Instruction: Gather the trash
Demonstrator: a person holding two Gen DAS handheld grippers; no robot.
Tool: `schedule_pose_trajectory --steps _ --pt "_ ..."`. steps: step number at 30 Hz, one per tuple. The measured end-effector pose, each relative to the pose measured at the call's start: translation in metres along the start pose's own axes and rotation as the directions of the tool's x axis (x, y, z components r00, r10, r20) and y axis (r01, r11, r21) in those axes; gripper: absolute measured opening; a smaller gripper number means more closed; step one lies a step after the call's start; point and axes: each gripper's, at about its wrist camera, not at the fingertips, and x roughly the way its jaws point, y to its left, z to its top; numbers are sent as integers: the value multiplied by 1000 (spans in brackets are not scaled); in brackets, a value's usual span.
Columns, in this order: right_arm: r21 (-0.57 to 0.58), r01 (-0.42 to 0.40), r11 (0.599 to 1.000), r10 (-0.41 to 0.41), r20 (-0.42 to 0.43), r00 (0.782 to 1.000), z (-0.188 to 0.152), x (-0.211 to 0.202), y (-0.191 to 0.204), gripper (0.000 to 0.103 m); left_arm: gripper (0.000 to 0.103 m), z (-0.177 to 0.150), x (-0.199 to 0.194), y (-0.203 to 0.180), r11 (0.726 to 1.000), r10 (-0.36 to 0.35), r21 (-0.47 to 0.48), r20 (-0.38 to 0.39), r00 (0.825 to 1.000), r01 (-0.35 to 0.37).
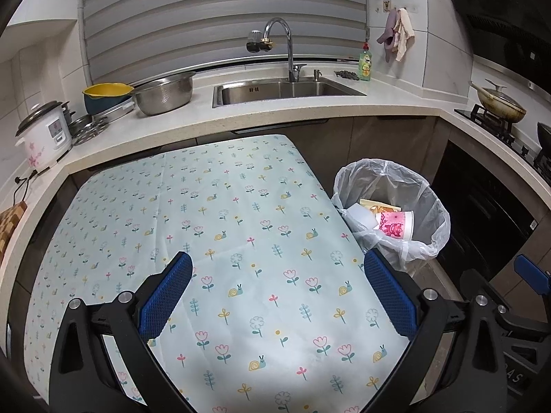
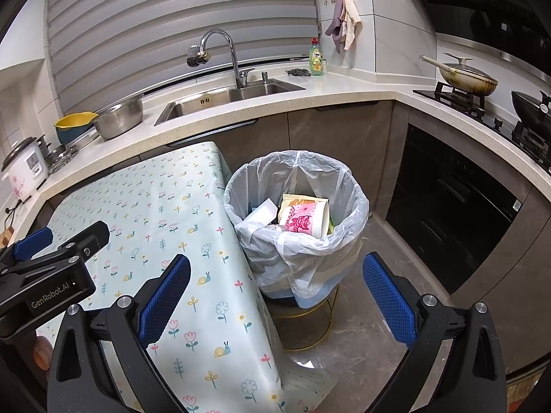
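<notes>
A bin lined with a clear plastic bag stands on a stool just right of the table. Inside it lie a paper cup with a pink pattern, a white piece and a yellowish packet. My left gripper hovers open over the floral tablecloth with nothing between its blue pads. In the right wrist view my right gripper stands open too, above the table's right edge and in front of the bin, holding nothing.
The kitchen counter wraps behind the table with a sink, a steel bowl, a yellow bowl and a rice cooker. A stove with pans sits right. The bin's gold-rimmed stool stands on the grey floor.
</notes>
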Motion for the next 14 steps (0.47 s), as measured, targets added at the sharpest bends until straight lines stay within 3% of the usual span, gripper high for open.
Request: schedule_pose_trajectory --steps 14 --pt "7 3 1000 -3 -1 1000 -3 1 -5 97 95 -3 4 -7 1000 -19 20 -14 1000 19"
